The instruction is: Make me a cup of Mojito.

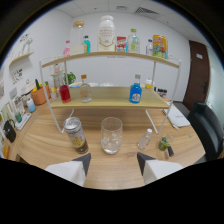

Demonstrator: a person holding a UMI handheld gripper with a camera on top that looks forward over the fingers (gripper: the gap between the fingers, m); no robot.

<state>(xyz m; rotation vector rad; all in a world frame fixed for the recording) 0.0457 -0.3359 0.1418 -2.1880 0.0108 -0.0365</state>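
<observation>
The white two-finger claw (114, 161) with dark wedge-shaped tips reaches forward, held level and spread wide apart. Its left fingertip (83, 161) and right fingertip (145, 160) grip nothing, and open space lies between them.

On the worktop (45, 145), just ahead of the gripper (114, 161): a glass (111, 135) in the middle, a can (76, 135) to its left, a small bottle (144, 139) to its right. Behind them, a two-level shelf (107, 97) carrying bottles on both levels.
</observation>
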